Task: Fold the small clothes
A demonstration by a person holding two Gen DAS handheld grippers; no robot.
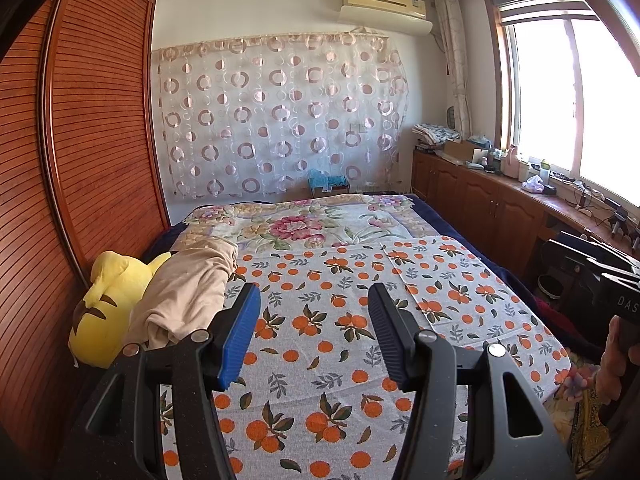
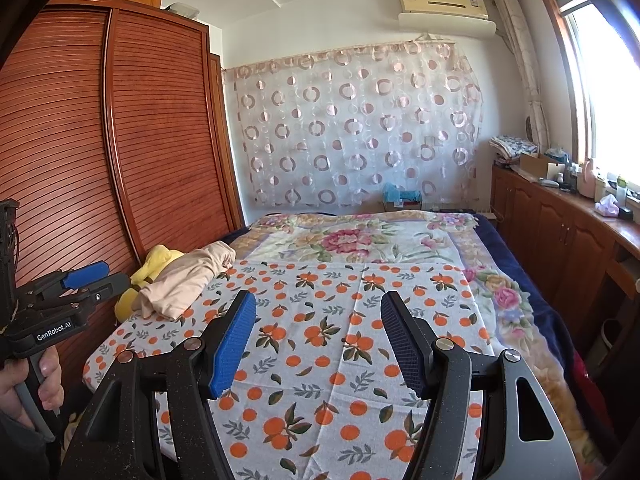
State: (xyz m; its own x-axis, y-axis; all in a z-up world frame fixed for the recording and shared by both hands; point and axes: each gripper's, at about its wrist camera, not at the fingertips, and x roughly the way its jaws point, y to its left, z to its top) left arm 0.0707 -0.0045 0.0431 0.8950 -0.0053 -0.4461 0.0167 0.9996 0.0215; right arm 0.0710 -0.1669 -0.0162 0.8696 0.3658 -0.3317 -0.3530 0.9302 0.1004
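Beige garment (image 1: 188, 284) bunched on bed (orange-print sheet (image 1: 340, 320)), grippers (image 1: 314, 332) (image 2: 318, 340) agape

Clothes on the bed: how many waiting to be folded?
1. A crumpled beige garment lies at the bed's left edge, partly draped over the yellow plush toy. More may be hidden beneath it.

We read "GenRobot.AI" on the left gripper (image 2: 86, 280) body, and "DAS" on the right gripper's (image 1: 616, 300) body.
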